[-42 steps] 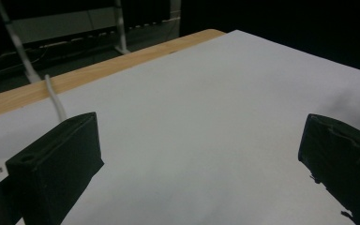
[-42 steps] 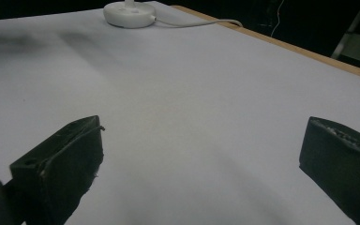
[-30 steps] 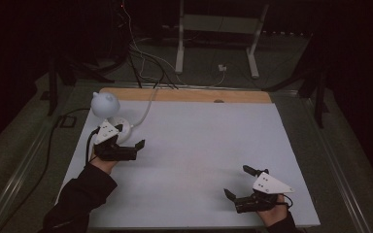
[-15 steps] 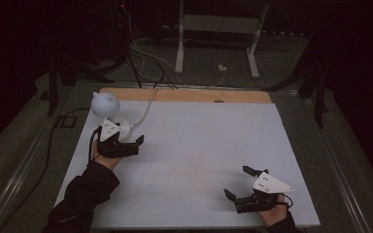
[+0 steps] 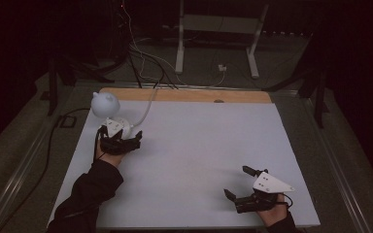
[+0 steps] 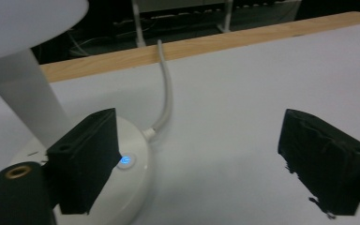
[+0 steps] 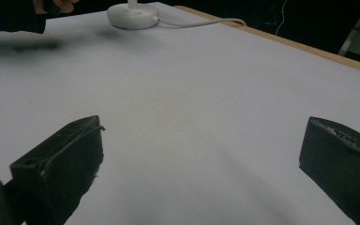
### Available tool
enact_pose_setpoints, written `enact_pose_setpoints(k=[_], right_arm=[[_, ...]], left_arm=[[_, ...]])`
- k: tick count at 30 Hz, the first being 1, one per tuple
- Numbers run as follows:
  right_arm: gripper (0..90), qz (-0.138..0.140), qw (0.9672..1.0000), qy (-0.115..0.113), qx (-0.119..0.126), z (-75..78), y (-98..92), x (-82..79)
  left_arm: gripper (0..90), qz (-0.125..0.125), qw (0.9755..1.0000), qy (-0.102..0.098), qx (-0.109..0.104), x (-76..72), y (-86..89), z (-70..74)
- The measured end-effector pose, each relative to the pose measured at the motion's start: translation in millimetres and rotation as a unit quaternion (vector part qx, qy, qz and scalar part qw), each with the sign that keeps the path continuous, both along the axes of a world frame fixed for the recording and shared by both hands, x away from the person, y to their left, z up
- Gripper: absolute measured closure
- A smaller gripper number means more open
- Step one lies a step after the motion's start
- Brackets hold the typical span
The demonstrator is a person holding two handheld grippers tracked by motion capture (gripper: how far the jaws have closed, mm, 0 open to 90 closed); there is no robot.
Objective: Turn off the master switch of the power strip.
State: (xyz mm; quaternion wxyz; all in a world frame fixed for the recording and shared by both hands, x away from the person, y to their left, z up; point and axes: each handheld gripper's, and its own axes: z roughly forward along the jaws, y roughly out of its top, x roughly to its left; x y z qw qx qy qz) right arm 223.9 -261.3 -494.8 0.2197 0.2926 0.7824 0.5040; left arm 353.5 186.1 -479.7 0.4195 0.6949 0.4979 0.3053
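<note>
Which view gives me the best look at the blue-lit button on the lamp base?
The left gripper view: the lit button glows blue on the lamp base, beside the left gripper's near jaw. In the high view the hand and gripper cover the base; the right gripper view has the base far off, button indiscernible.

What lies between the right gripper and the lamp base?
Only bare white table: in the right gripper view nothing stands between the right gripper and the lamp base.
</note>
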Motion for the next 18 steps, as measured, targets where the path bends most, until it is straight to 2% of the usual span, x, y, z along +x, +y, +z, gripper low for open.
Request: enact_pose_setpoints(k=[7,13,18], right_arm=[[0.0,0.001,1.0,0.003,0.0,-0.4,-0.1,0.2],[0.0,0.002,1.0,0.003,0.0,-0.5,-0.2,0.3],[0.0,0.003,1.0,0.004,0.001,-0.7,0.1,0.5]], left_arm=[[36.4,0.003,0.9999,0.001,0.01,3.7,0.7,-2.5],[54.0,0.031,0.9994,-0.001,0.017,10.0,3.6,-4.0],[67.7,0.033,0.9993,0.0,0.018,13.9,6.3,-4.7]])
